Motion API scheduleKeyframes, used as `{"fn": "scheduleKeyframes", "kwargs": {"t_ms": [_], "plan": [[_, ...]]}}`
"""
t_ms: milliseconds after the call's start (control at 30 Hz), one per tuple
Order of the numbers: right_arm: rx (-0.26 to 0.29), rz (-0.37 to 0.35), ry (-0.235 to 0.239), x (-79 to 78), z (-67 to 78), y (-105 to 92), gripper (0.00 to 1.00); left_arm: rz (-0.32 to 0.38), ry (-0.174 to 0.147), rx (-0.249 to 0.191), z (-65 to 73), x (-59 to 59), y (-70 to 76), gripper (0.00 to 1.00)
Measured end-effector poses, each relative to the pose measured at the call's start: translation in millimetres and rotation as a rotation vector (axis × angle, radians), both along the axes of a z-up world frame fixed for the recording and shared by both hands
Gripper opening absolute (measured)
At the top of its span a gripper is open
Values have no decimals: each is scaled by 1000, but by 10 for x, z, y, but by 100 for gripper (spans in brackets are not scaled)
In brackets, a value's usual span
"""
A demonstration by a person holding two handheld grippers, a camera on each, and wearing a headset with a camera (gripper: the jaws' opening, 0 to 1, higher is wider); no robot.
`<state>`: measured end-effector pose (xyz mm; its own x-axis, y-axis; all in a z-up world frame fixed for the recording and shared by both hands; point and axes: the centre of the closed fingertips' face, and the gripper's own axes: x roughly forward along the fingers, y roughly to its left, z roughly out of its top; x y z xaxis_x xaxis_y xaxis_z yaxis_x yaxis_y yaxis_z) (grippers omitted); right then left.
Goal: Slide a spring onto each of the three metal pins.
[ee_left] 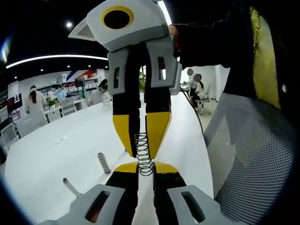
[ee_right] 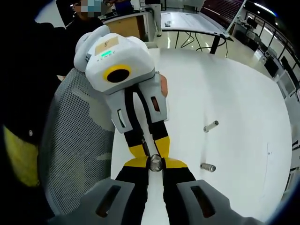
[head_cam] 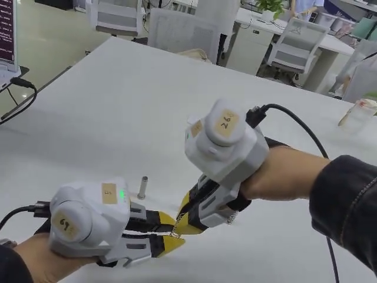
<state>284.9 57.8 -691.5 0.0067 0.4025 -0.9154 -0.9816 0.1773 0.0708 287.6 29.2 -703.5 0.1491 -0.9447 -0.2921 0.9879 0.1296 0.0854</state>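
Left gripper is nearest, low and front. Its jaws are pinched nearly together on what looks like a thin third pin; it's too small to be certain. Right gripper meets it tip to tip, clamped on the spring. The spring bridges the two sets of yellow tips, above the table.

On the table beyond, one pin looks to carry a spring already. The bare pin near it has none. So I judge this is spring two of three, mid-threading.

To do it well:
- Line the coil's axis up with the pin. In the left gripper view the spring runs slightly skewed, so square it first.
- Hold the left gripper steady and let the right one do the travel.
- Grip the spring lightly near its trailing end, since a hard squeeze ovals the coil and it binds.
- Push in short strokes. If it bows sideways, back off and re-aim.
- Release the spring only once it's fully seated.
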Motion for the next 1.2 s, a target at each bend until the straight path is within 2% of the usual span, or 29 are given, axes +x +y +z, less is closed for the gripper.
{"fn": "scheduleKeyframes", "kwargs": {"t_ms": [267,500,567,767,833,967,1200], "plan": [[-43,14,-17,59,-33,-41,8,12,6,12,-26,6,34,10],[-46,19,-19,79,-26,-32,8,43,24,21,-79,39,120,17],[-45,21,-22,87,-26,-24,8,59,42,21,-96,51,150,22],[-44,24,-30,96,-21,-19,8,86,61,24,-131,49,208,30],[-43,24,-31,98,-20,-17,8,100,77,25,-147,48,228,35],[-39,24,-35,110,-17,-8,8,119,91,32,-181,56,275,44],[-34,29,-39,130,-8,14,8,173,84,28,-177,145,431,56]]}}
